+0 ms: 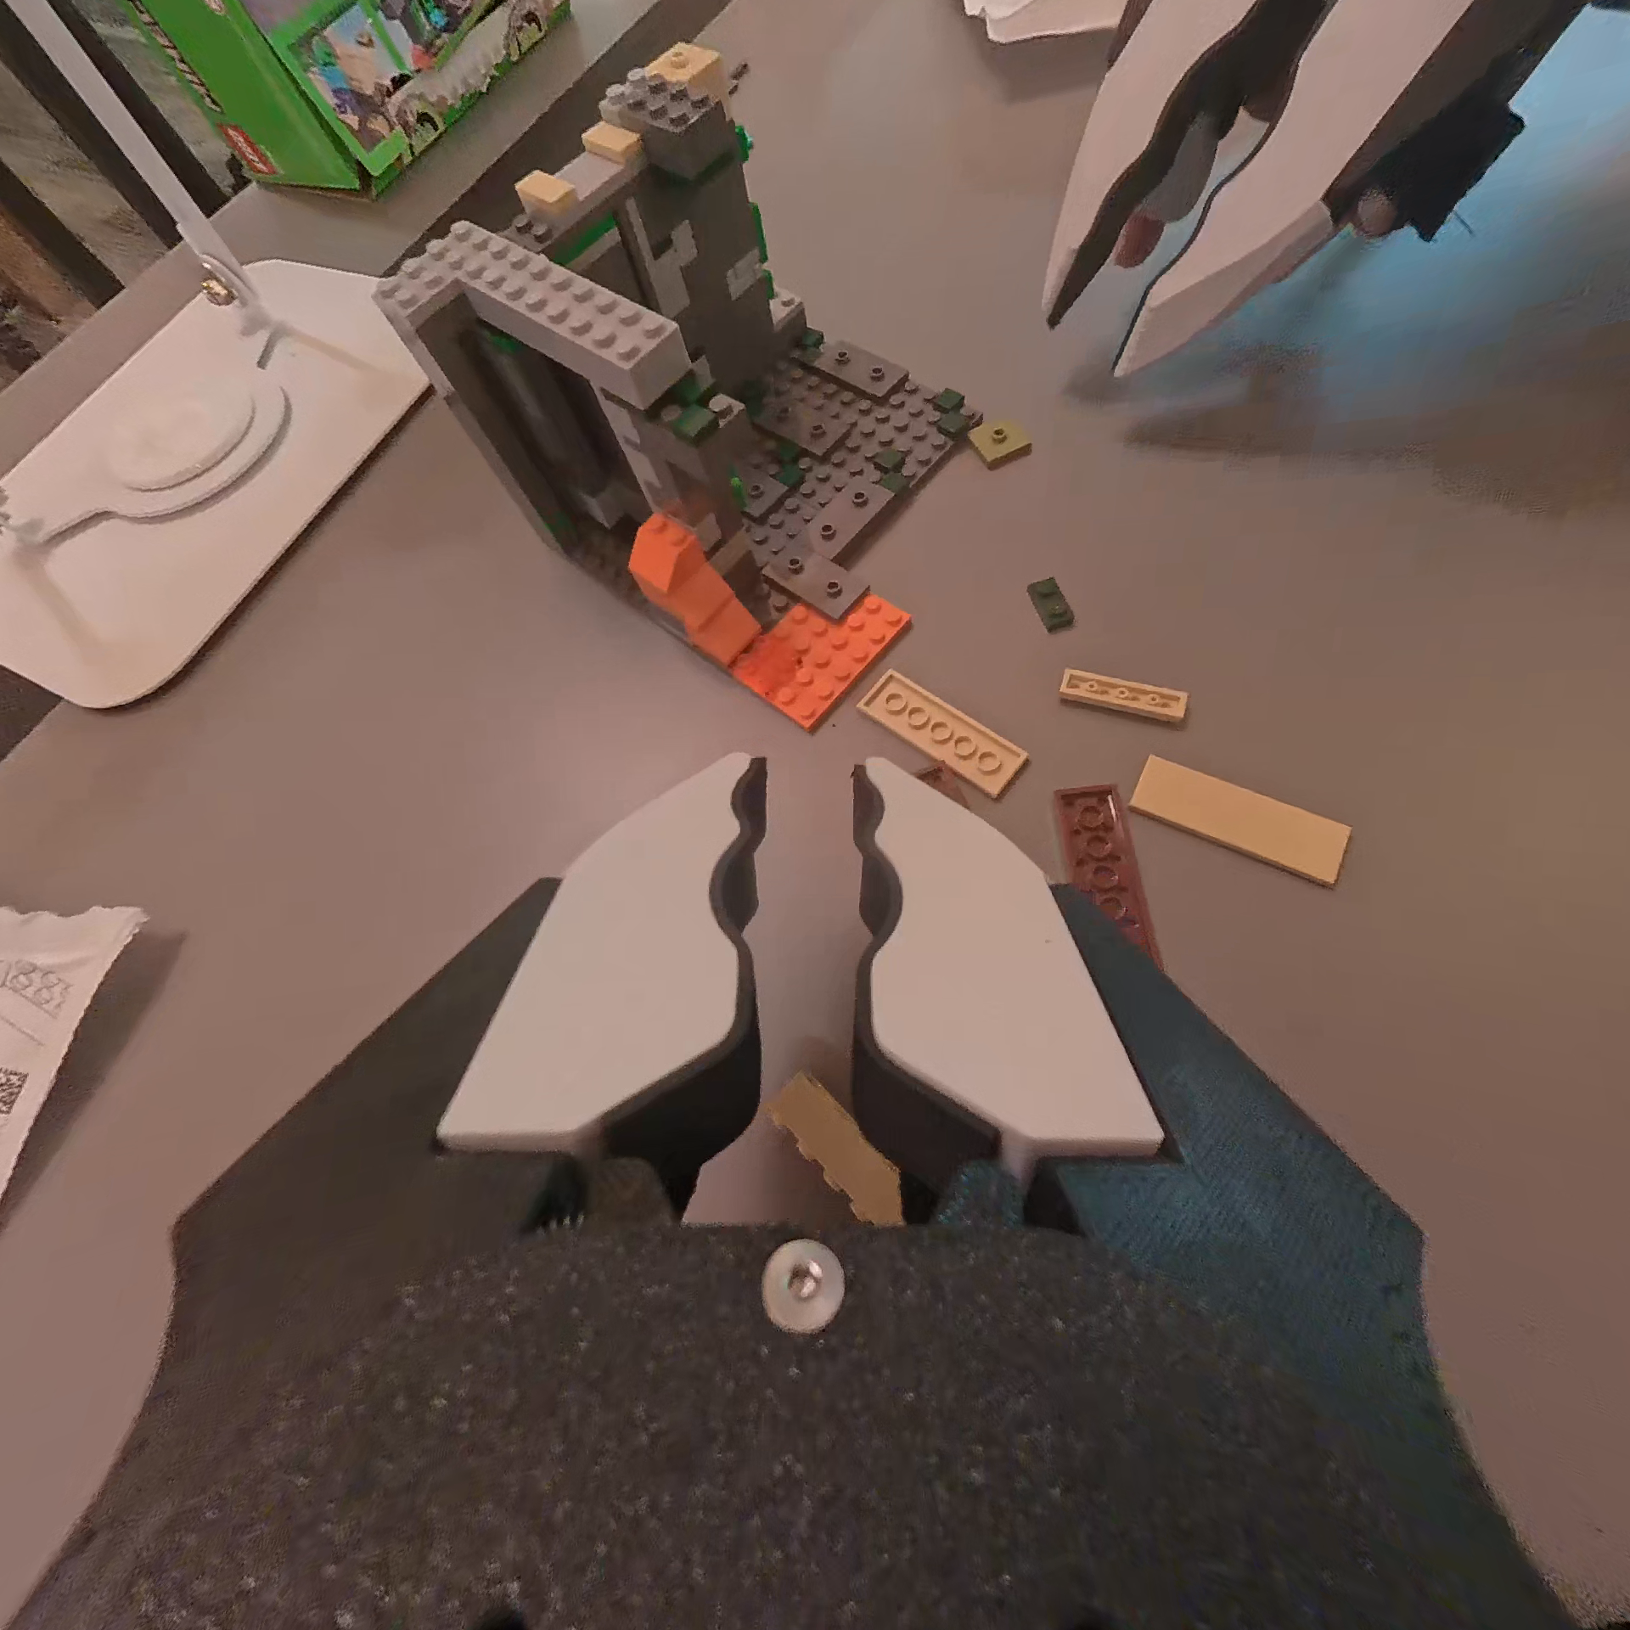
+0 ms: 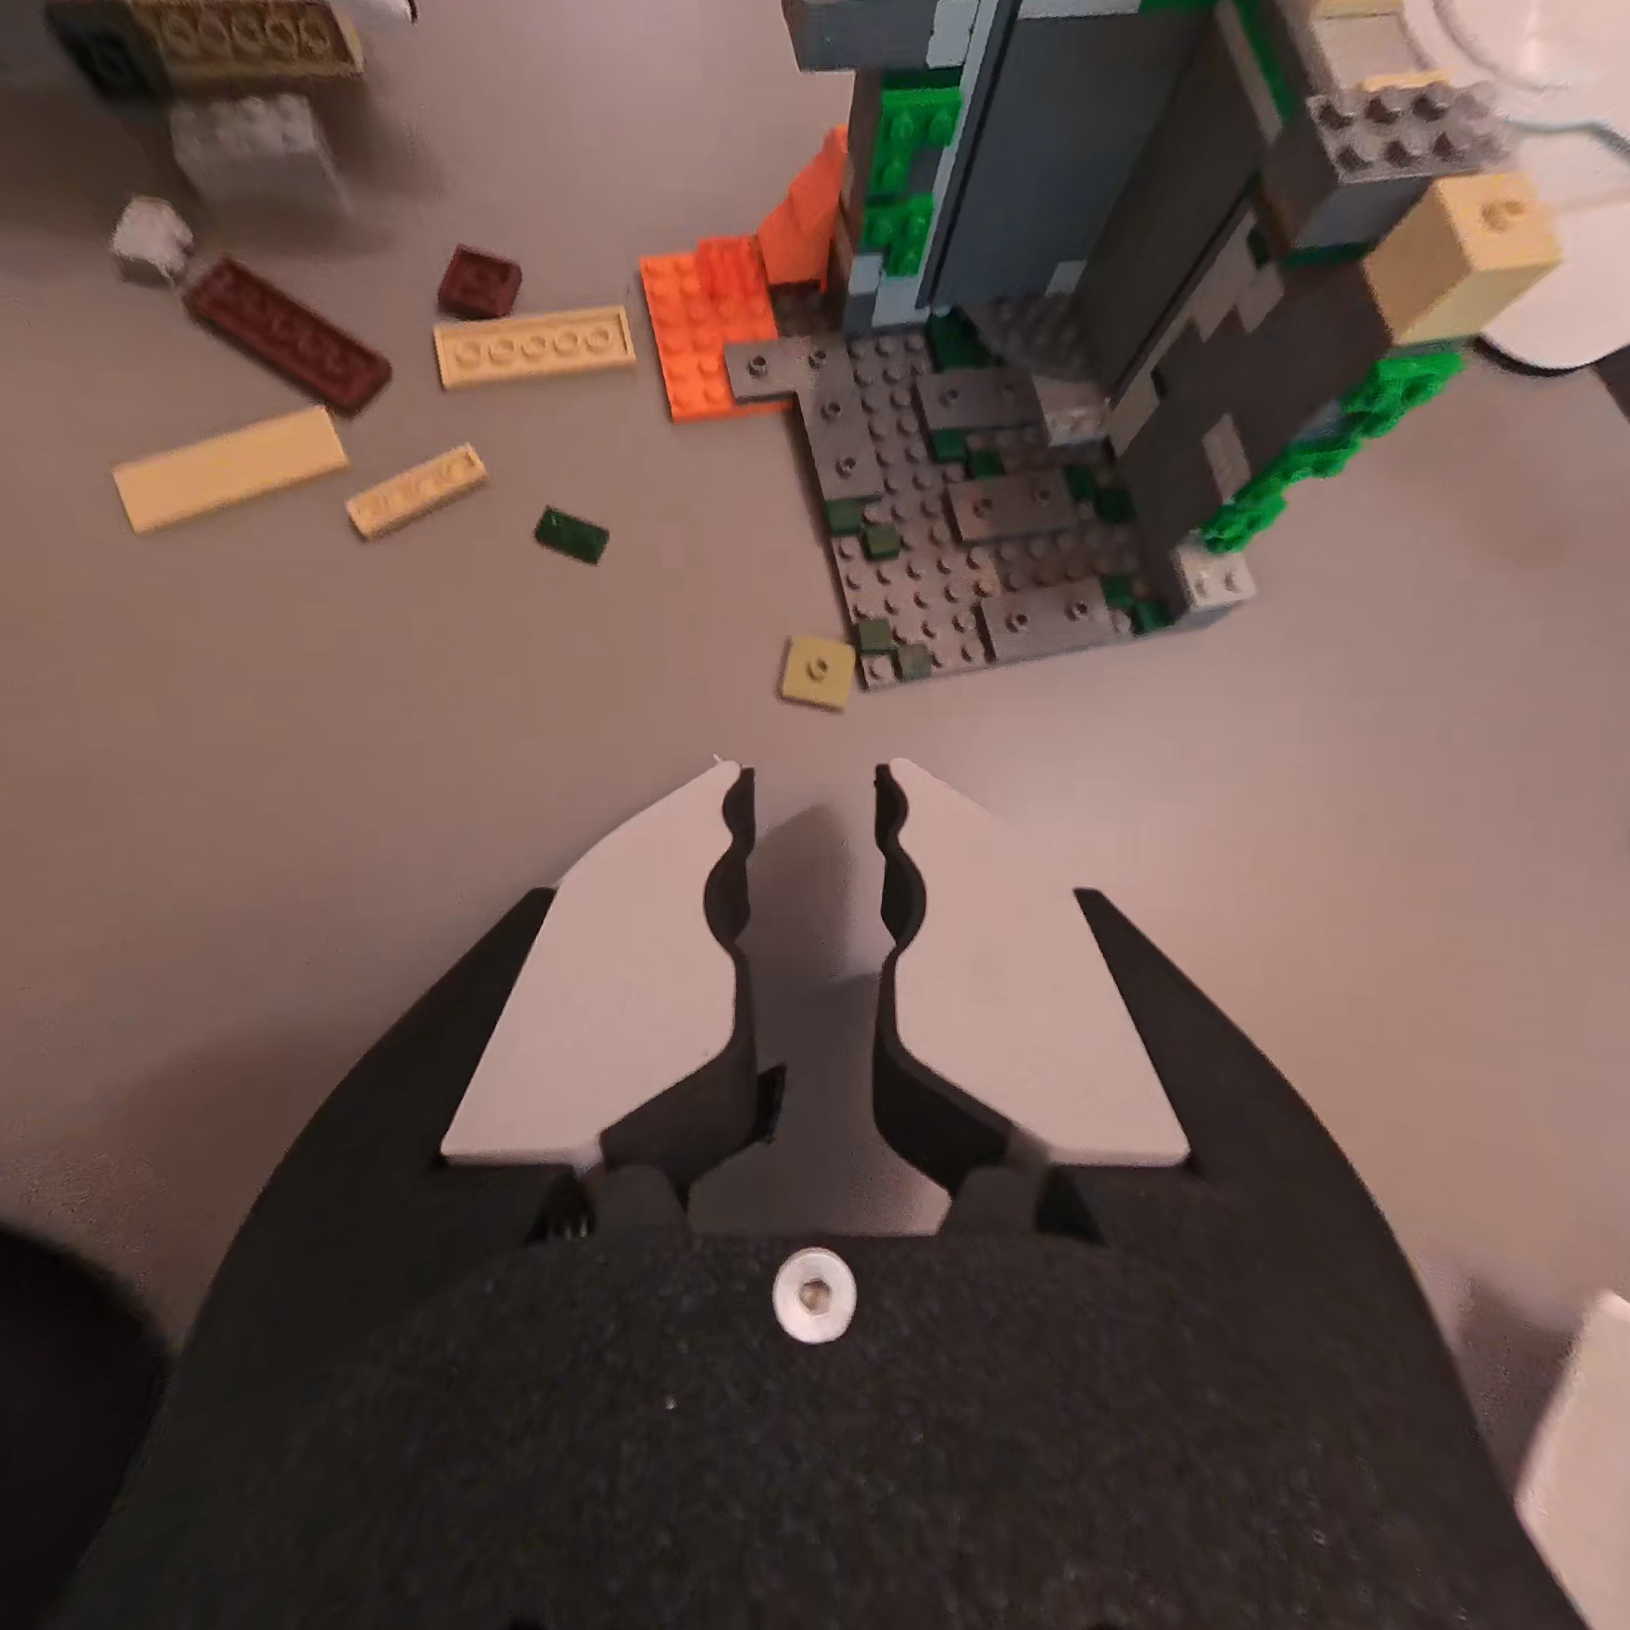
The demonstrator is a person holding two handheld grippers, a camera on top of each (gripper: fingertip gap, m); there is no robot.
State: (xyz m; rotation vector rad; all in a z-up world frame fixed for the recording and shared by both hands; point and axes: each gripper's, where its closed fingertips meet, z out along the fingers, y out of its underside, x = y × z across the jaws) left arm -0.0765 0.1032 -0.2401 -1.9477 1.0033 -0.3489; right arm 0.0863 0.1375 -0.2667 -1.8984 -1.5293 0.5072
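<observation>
My left gripper (image 1: 809, 776) is open above the grey table, with nothing between its fingertips. A tan plate (image 1: 833, 1147) lies on the table under its finger roots. Ahead stands a grey and green brick model (image 1: 670, 397) with an orange plate (image 1: 829, 661) at its near corner. Loose to the right lie a tan plate (image 1: 942, 732), a brown plate (image 1: 1102, 864) and a tan tile (image 1: 1239, 831). My right gripper (image 2: 813, 781) is open and empty. It is nearest a small olive square plate (image 2: 818, 672) beside the model's base (image 2: 926, 564). The right gripper also shows in the left wrist view (image 1: 1089, 344).
A white stand base (image 1: 176, 494), a green box (image 1: 353, 88) and a printed leaflet (image 1: 44, 1014) lie to the left. A dark green small plate (image 2: 571, 534), a narrow tan plate (image 2: 414, 489), a brown brick (image 2: 479, 280) and a grey brick (image 2: 256, 150) lie loose. My right fingertips sit around 20 cm from my left ones. My right tips are about 12 cm from the tan plate (image 1: 942, 732), my left tips only 5 cm. The right camera catches it too, in the right wrist view (image 2: 529, 340). The tan tile (image 1: 1239, 831) lies around 10 cm away from my left fingertips. Seen from the right wrist view (image 2: 218, 452) as well.
</observation>
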